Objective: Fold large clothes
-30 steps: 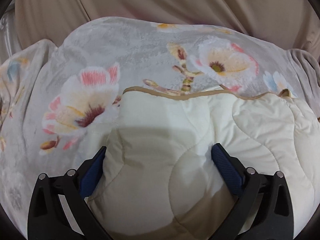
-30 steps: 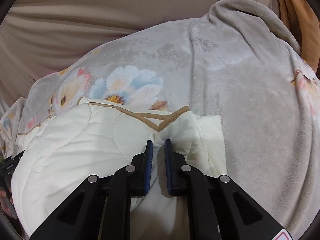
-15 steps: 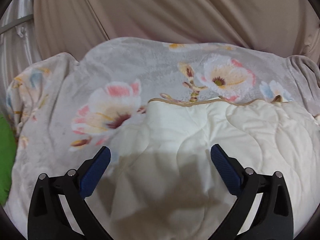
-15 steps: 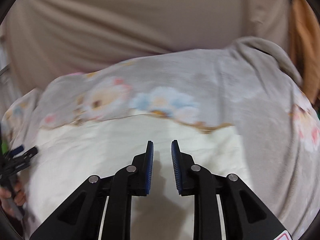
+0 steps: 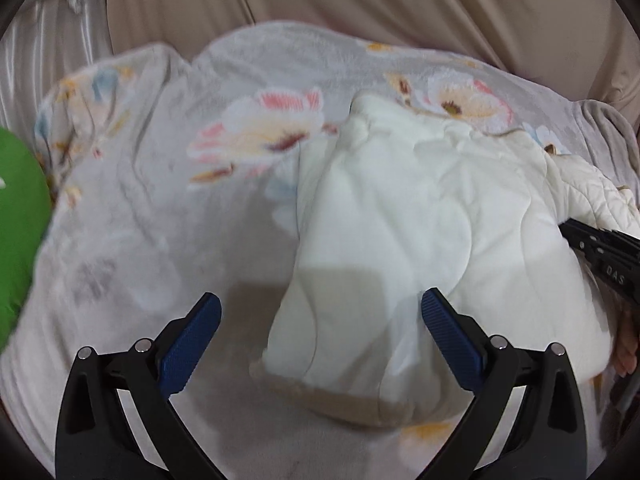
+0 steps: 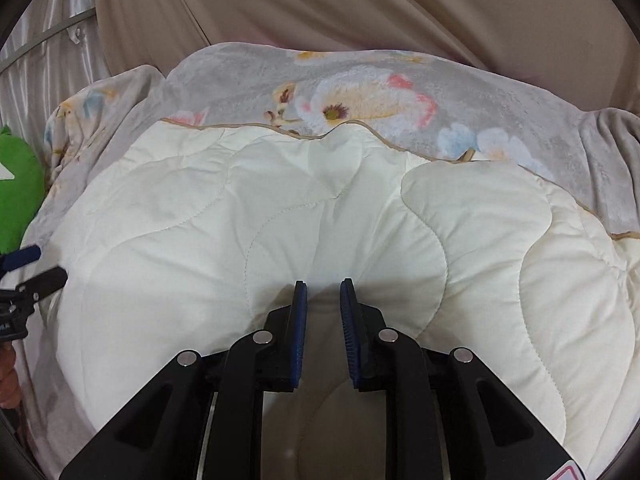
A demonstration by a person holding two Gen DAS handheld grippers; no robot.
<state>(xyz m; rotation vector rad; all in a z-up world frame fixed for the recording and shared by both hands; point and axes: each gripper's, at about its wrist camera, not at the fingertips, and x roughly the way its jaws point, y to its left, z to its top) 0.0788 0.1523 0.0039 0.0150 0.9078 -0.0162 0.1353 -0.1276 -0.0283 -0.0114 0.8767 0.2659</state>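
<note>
Right wrist view: one cream quilt [image 6: 360, 220], one floral blanket [image 6: 400, 76].

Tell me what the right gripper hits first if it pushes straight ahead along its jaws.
Most likely the cream quilted cover: it fills the view just ahead of the right gripper, with nothing between the slightly parted jaws. Depth is uncertain.

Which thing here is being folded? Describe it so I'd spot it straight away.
Find the grey flowered blanket that covers the surface. On top of it lies a cream quilt, thick and puffy. Its wavy stitch lines and thin tan edging set it apart from the printed blanket.
</note>
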